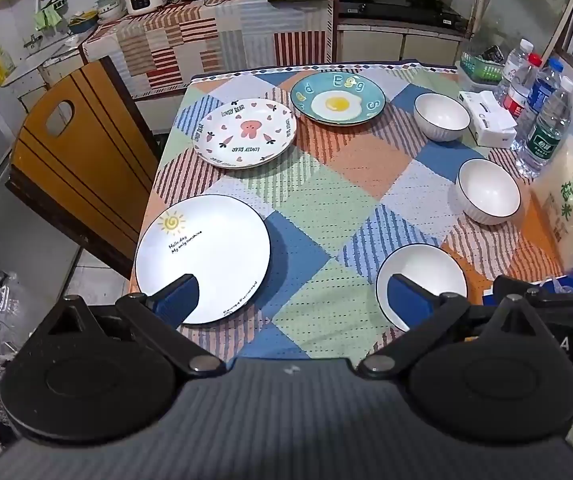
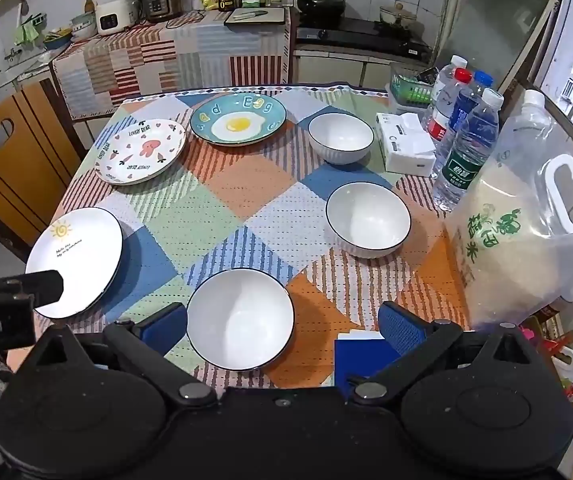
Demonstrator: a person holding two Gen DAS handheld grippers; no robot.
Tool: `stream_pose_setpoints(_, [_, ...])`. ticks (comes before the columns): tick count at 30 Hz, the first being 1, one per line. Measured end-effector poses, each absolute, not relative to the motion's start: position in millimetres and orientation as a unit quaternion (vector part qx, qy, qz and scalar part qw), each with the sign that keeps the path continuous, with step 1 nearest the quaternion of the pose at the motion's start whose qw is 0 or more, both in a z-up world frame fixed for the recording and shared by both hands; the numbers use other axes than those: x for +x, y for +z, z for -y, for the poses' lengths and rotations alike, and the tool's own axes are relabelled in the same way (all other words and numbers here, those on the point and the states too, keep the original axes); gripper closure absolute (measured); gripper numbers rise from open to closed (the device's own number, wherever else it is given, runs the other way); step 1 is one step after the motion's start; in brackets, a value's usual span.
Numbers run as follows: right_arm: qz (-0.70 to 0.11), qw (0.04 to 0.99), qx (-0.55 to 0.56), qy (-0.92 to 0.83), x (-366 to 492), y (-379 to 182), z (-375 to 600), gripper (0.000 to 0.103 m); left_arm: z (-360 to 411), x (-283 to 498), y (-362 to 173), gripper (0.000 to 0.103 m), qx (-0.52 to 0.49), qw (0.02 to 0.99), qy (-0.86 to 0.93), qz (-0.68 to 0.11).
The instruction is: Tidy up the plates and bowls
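Three plates lie on the checked tablecloth: a white sun plate [image 1: 202, 258] [image 2: 74, 260] near left, a bear plate [image 1: 245, 133] [image 2: 140, 151] behind it, and a blue egg plate [image 1: 337, 98] [image 2: 238, 119] at the back. Three white bowls stand on the right: near [image 1: 426, 276] [image 2: 240, 318], middle [image 1: 488, 191] [image 2: 367, 219], far [image 1: 441, 116] [image 2: 340, 137]. My left gripper [image 1: 292, 300] is open and empty above the near table edge, between the sun plate and near bowl. My right gripper [image 2: 282, 330] is open and empty, its fingers on either side of the near bowl.
Water bottles [image 2: 466, 136], a tissue pack [image 2: 406, 144] and a bag of rice [image 2: 522, 240] crowd the table's right side. A wooden chair [image 1: 74, 168] stands at the left. A blue box [image 2: 360, 358] lies at the near edge. Kitchen counters are behind.
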State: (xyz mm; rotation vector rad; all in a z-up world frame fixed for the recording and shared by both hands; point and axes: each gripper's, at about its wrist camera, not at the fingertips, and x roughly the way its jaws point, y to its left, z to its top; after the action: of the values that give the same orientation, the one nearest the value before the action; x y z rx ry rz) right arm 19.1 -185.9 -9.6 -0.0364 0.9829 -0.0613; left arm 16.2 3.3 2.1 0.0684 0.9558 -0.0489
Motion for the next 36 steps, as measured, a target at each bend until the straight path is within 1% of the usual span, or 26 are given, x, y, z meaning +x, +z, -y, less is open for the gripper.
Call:
stream_pose_setpoints(11, [-0.464,0.885,-0.028,-0.024,7,-3,179,0.001,-11,11,1,0.001,0.029,0.885,-0.022,-0.465])
stream_pose_setpoints(36, [-0.481,0.876,-0.026,-0.024,7,-6,183,0.001,-3,7,-1,0.001,0.031,0.878,-0.044,-0.476])
